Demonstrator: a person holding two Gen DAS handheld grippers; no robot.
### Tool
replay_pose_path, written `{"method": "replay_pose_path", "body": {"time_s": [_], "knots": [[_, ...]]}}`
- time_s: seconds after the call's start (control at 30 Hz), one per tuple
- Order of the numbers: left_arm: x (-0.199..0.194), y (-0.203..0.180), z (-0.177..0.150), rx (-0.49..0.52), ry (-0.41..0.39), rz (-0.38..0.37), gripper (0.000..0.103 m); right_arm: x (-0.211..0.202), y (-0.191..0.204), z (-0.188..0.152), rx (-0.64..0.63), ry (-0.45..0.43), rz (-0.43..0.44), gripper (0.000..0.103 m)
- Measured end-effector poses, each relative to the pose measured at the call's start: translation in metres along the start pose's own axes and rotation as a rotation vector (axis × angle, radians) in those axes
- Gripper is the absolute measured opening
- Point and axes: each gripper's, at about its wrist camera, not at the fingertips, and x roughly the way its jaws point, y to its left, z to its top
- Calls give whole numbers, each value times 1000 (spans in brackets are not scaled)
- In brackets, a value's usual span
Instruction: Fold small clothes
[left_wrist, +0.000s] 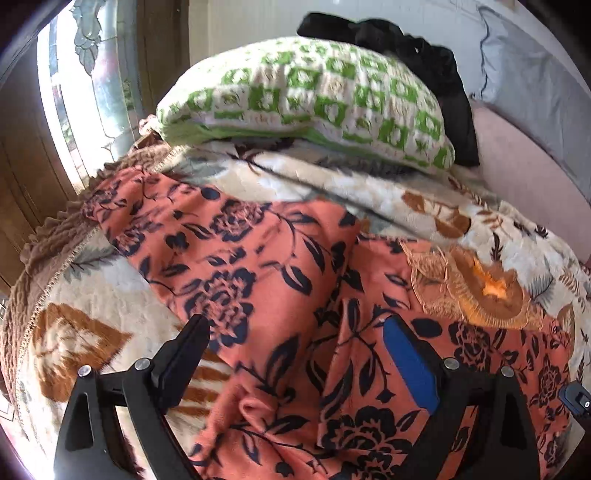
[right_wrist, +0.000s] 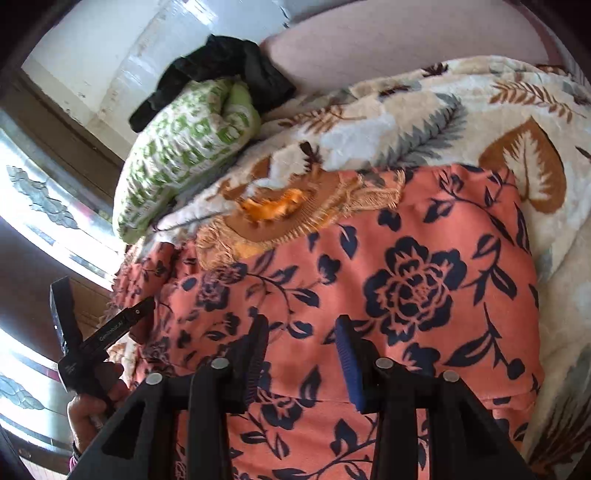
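Observation:
A coral garment (left_wrist: 258, 258) (right_wrist: 406, 277) with a dark navy flower print lies spread on a leaf-print blanket (left_wrist: 369, 192) (right_wrist: 406, 110). Its tan embroidered neckline (left_wrist: 480, 291) (right_wrist: 288, 214) points to the far side. My left gripper (left_wrist: 295, 332) is open wide just above the garment's near part, where the cloth has a lengthwise fold; its pads do not press the cloth. My right gripper (right_wrist: 301, 332) is open over the flat cloth with nothing between its fingers. In the right wrist view, a hand (right_wrist: 92, 402) holds the left gripper at the left edge.
A green-and-white crochet pillow (left_wrist: 303, 96) (right_wrist: 184, 147) lies beyond the garment, with a black garment (left_wrist: 424, 62) (right_wrist: 221, 62) draped behind it. A grey pillow (left_wrist: 535, 74) and a pink sheet (left_wrist: 517, 177) are at the right. A window (left_wrist: 92, 74) is at the left.

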Motion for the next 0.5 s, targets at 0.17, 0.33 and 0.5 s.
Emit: {"method": "replay_pose_path", "body": {"time_s": [0.17, 0.33, 0.5], "knots": [[-12, 89, 26, -128, -31, 150, 95, -14, 10, 0, -6, -95, 88, 77], [14, 173, 50, -271, 22, 224, 95, -17, 30, -6, -80, -119, 136, 67], [62, 206, 79, -340, 130, 105, 88, -6, 48, -16, -199, -101, 98, 38]]}}
